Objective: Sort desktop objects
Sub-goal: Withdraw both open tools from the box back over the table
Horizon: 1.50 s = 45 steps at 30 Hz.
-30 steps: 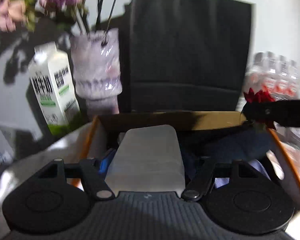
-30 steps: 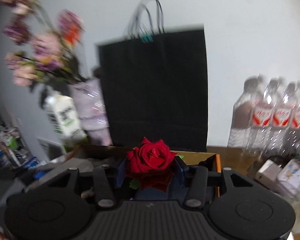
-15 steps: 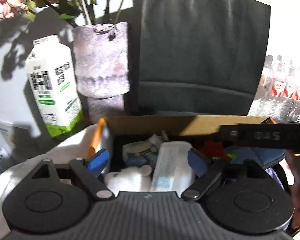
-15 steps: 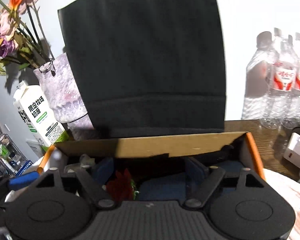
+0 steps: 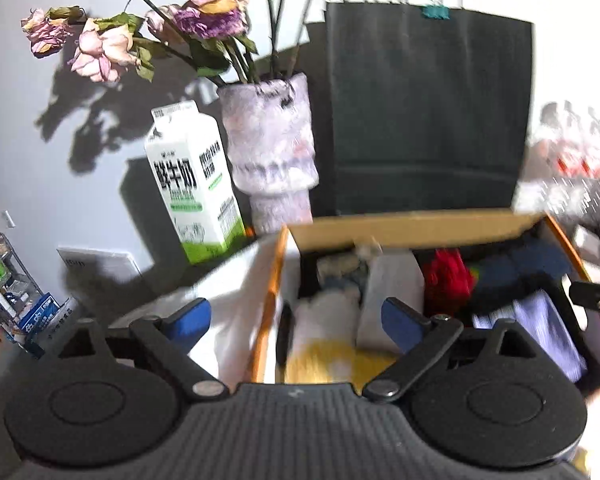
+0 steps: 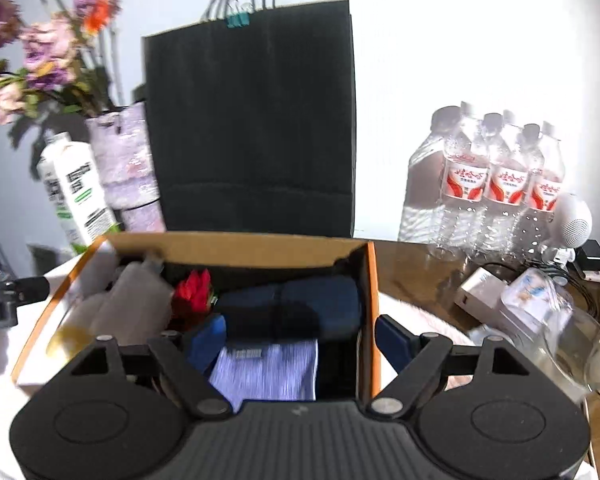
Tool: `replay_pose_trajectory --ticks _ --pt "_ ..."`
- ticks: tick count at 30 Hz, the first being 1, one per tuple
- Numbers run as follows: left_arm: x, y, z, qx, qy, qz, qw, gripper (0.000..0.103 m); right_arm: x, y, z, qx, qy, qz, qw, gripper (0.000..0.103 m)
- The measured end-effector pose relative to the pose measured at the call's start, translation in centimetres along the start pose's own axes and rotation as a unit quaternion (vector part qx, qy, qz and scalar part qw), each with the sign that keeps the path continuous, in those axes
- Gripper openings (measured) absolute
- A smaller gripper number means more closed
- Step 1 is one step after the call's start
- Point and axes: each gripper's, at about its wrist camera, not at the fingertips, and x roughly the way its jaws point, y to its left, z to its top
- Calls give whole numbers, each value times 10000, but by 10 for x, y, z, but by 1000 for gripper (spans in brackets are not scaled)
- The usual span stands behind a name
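A cardboard box with an orange rim (image 6: 372,280) holds a red rose (image 6: 192,292), a white pack (image 6: 132,300), a dark blue pouch (image 6: 300,304) and a striped cloth (image 6: 266,368). My right gripper (image 6: 300,342) hovers over the box's near right part. Its jaws are opening, and its blue pads press on nothing. My left gripper (image 5: 294,322) hangs over the box's left wall (image 5: 274,280), jaws opening and empty. The white pack (image 5: 392,280) and the rose (image 5: 448,276) lie inside, beyond it. Each gripper's tip shows at the edge of the other's view.
Behind the box stand a black paper bag (image 6: 252,128), a pale vase of dried flowers (image 5: 270,148) and a milk carton (image 5: 192,176). At the right are water bottles (image 6: 500,184), a white charger (image 6: 480,292), a glass bowl (image 6: 576,356) and cables.
A second ago my left gripper was shut on the white pack and my right on the rose. Both things now lie in the box. Both jaws have opened and drawn back.
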Motion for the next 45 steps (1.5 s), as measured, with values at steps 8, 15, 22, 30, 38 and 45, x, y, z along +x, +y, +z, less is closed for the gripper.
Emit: replay_pose_trajectory --ticks 8,15,22,30,38,45 --pt "-73 14 -91 101 -132 -567 9983 95 -83 -9 -86 -396 -107 578 9975 85" --pt "-161 47 -199 -367 -765 -1260 9884 103 -177 -5 -174 -661 -463 1055 9911 91" --pt "-218 51 -256 -55 -1374 -554 9889 103 -240 8 -250 -967 -936 605 9891 91" --pt "-257 61 -290 -558 -1180 -1139 9849 103 -286 13 -305 -375 -1237 109 9916 93" --pt "-284 50 -300 -293 -1102 -1203 9862 103 -324 25 -312 -725 -1467 -68 9865 94" --pt "-296 52 -296 -265 -1399 -978 9850 103 -336 19 -316 -543 -1530 -28 9867 98"
